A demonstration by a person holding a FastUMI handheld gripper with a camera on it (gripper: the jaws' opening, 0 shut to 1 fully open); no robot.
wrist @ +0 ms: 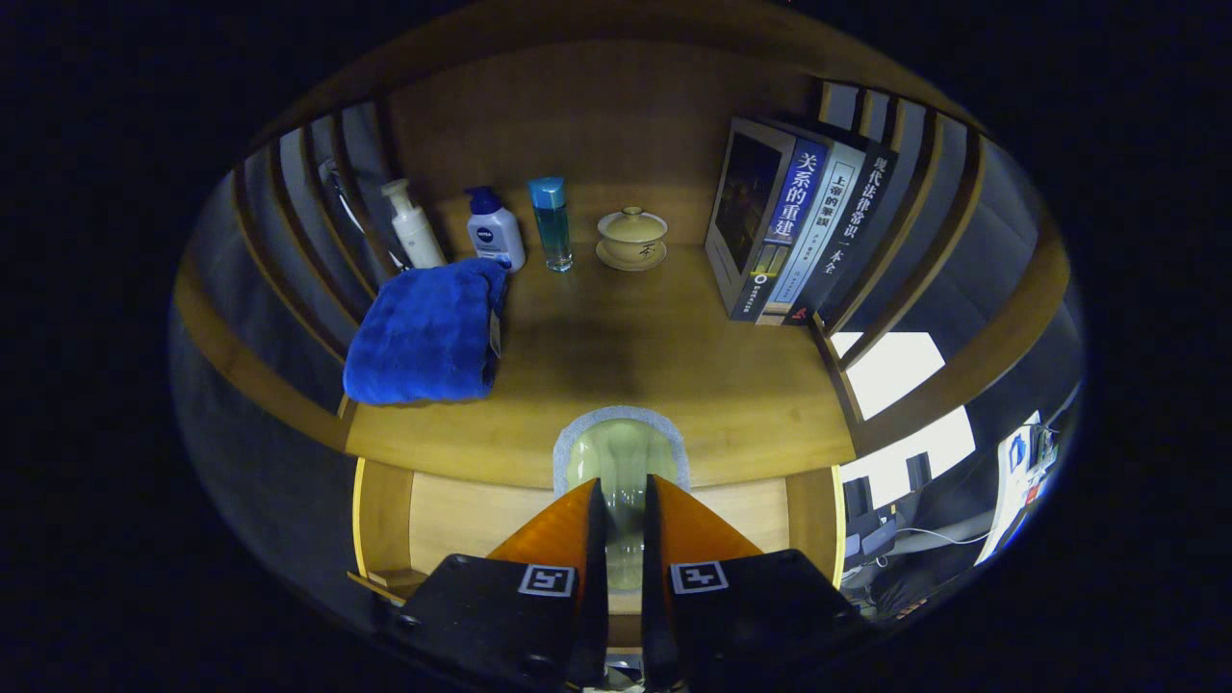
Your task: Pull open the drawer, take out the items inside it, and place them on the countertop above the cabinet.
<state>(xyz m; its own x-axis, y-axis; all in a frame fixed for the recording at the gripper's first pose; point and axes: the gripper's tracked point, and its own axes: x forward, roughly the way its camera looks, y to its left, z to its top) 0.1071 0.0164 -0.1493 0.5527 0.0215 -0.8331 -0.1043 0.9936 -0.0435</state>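
Observation:
My gripper (624, 489) is shut on a pale green, flat item with a grey rim (621, 445). Its rounded end sticks up beyond the orange fingers (553, 529) and overlaps the front edge of the wooden countertop (664, 356). The rest of the item runs down between the fingers and is mostly hidden. Below the countertop edge, on both sides of the fingers, lies the open drawer (462, 515) with its pale wood inside. A folded blue towel (428, 332) rests on the countertop to the left, ahead of the fingers.
Along the back of the countertop stand a white pump bottle (412, 226), a white bottle with a blue cap (495, 231), a blue clear bottle (551, 223) and a lidded tea bowl (631, 238). Several books (794, 231) lean at the right. Slatted wooden sides (308, 202) enclose the shelf.

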